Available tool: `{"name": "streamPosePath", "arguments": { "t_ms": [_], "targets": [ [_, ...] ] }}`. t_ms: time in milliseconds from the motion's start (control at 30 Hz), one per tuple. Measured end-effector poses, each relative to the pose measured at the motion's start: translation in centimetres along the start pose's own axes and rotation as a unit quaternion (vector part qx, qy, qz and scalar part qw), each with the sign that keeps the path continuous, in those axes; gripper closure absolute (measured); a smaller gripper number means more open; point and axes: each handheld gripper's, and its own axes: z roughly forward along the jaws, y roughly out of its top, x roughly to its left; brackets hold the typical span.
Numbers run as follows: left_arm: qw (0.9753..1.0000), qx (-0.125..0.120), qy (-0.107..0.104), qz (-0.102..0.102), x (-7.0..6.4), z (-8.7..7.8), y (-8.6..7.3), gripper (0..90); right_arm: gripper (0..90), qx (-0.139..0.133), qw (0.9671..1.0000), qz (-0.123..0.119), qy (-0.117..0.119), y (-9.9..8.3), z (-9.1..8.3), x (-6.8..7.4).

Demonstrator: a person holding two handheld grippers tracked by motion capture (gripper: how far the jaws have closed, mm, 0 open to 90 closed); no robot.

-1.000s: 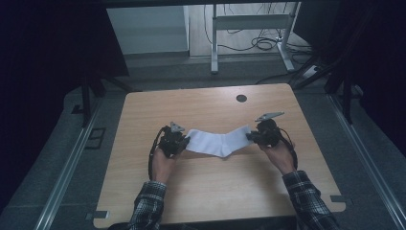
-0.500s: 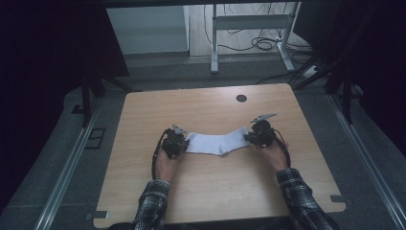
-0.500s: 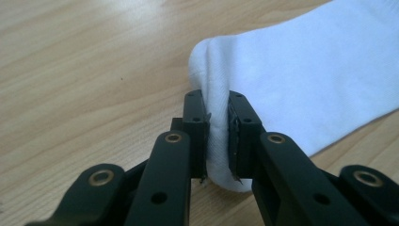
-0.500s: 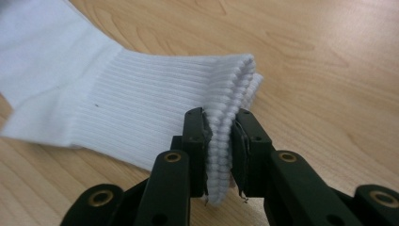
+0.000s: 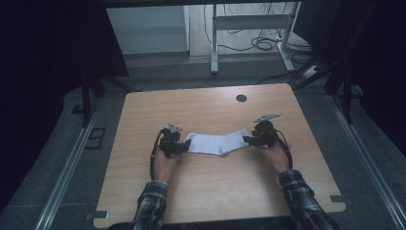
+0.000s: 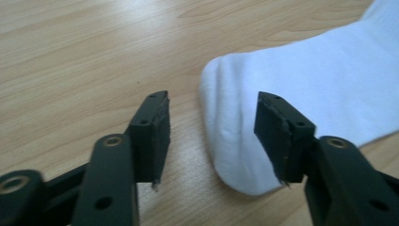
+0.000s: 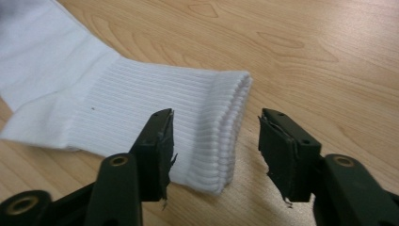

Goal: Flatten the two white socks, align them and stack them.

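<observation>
White sock (image 5: pixel 218 143) now lies flat on the wooden table (image 5: pixel 206 191), no longer stretched between my left gripper (image 6: pixel 211 136) and right gripper (image 7: pixel 214 146); both jaws gape wide, holding nothing, ends released.

Ribbed white cloth sock (image 7: pixel 141 94), matt wood-grain table (image 7: pixel 306 47)

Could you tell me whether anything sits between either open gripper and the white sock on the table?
Nothing visible does. The left gripper has its jaws open around the toe of the white ribbed cotton sock, and the right gripper has its jaws open around the cuff, on the bare wooden table.
</observation>
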Motion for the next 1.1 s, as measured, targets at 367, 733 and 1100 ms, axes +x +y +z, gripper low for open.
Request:
{"name": "streamPosePath", "arguments": {
  "t_ms": [367, 733, 1100],
  "targets": [
    [0.9994, -0.007, -0.032, 0.002, -0.6, -1.1, 0.0, 26.4, 32.1, 0.001, 0.9999, -0.012, 0.011, -0.2, -1.0, 0.6],
    [0.9983, -0.007, -0.055, 0.021, -1.3, -3.2, -0.3, 18.5, 23.4, -0.009, 0.9991, -0.035, 0.021, -0.3, -3.2, 1.5],
    [0.9976, -0.009, -0.055, 0.040, -1.6, -6.0, -1.4, 14.9, 17.6, -0.009, 0.9974, -0.068, 0.021, -1.1, -5.8, 2.5]
  ]
}}
